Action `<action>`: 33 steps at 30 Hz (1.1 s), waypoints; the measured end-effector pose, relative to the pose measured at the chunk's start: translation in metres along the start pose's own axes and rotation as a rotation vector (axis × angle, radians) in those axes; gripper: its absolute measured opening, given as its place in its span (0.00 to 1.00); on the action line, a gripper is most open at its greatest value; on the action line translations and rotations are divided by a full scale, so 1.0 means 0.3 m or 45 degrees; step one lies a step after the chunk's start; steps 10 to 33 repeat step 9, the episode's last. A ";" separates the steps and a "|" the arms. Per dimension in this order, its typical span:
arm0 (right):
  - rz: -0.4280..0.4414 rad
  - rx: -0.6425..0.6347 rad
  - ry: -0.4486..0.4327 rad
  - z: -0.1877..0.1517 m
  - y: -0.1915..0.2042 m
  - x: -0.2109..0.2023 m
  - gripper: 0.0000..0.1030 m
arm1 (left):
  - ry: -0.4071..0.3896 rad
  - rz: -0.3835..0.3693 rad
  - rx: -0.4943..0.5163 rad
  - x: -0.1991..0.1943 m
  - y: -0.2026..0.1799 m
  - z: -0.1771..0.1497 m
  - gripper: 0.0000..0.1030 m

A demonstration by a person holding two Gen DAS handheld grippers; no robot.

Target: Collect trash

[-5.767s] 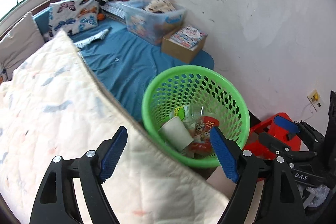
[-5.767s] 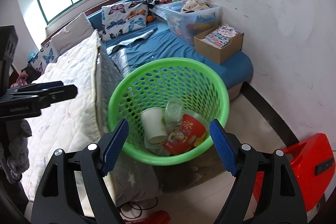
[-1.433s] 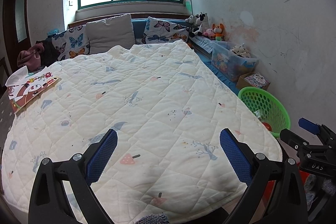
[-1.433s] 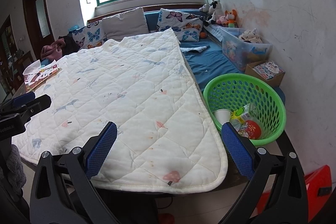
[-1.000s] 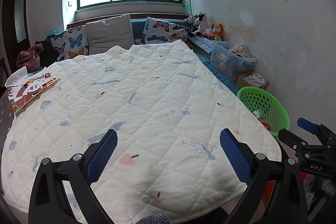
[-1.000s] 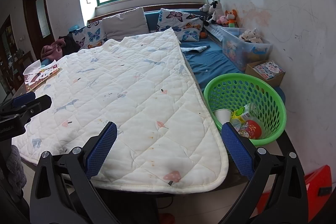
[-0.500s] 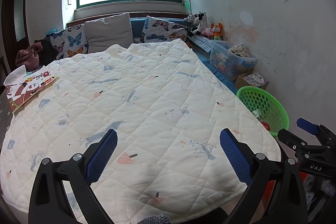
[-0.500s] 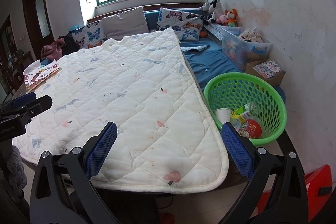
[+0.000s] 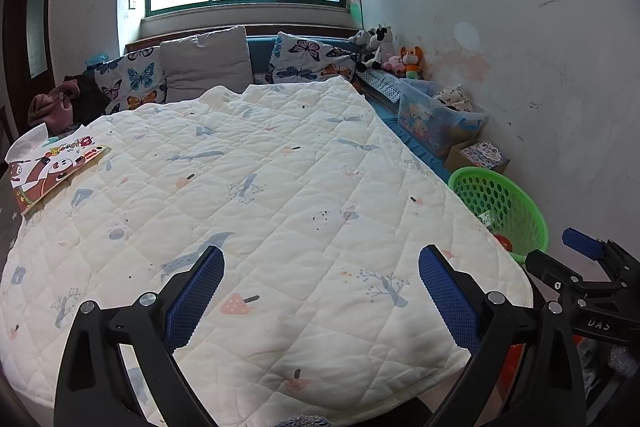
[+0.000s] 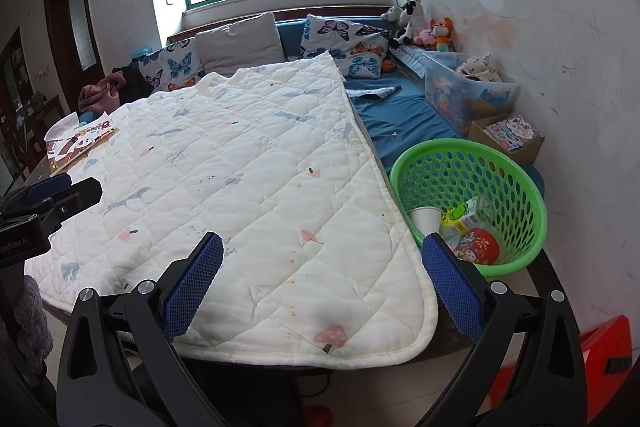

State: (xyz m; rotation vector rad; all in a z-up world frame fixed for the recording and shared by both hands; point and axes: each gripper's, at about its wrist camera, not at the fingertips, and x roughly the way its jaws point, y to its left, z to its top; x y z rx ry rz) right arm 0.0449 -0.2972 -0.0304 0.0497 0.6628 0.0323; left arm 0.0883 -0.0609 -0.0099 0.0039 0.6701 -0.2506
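Note:
A green perforated basket (image 10: 516, 171) stands at the right of the quilted bed; it also shows in the left wrist view (image 9: 516, 203). Inside lie a white paper cup (image 10: 426, 219), a green-labelled wrapper (image 10: 460, 217) and a red round lid (image 10: 480, 245). My left gripper (image 9: 320, 291) is open and empty above the quilt's near part. My right gripper (image 10: 322, 277) is open and empty above the quilt's near right corner, left of the basket.
A white quilt (image 9: 260, 207) covers the bed. A picture book (image 9: 48, 167) lies at its left edge. Pillows (image 9: 208, 63), soft toys (image 10: 424, 23), a clear storage bin (image 10: 468, 91) and a cardboard box (image 10: 508, 135) line the far side and right wall. A red object (image 10: 600, 363) sits on the floor.
Since 5.8 s ago both grippers have pulled back from right over the basket to above the quilt. Over the last second hardly anything has moved.

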 end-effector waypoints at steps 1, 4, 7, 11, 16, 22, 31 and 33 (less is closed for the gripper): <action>-0.001 0.000 0.001 0.000 0.001 0.002 0.96 | 0.001 -0.003 0.000 -0.001 0.004 0.001 0.92; -0.001 0.000 0.002 0.001 0.000 0.002 0.96 | 0.002 -0.003 0.001 -0.001 0.000 0.002 0.92; -0.002 -0.001 0.001 0.001 0.000 0.002 0.96 | 0.004 -0.005 -0.003 -0.002 0.003 0.001 0.92; 0.000 0.000 0.003 -0.001 0.000 0.003 0.96 | 0.005 0.000 -0.004 -0.004 0.004 0.001 0.92; 0.000 0.000 0.003 -0.001 0.000 0.003 0.96 | 0.005 0.000 -0.004 -0.004 0.004 0.001 0.92; 0.000 0.000 0.003 -0.001 0.000 0.003 0.96 | 0.005 0.000 -0.004 -0.004 0.004 0.001 0.92; 0.000 0.000 0.003 -0.001 0.000 0.003 0.96 | 0.005 0.000 -0.004 -0.004 0.004 0.001 0.92; 0.000 0.000 0.003 -0.001 0.000 0.003 0.96 | 0.005 0.000 -0.004 -0.004 0.004 0.001 0.92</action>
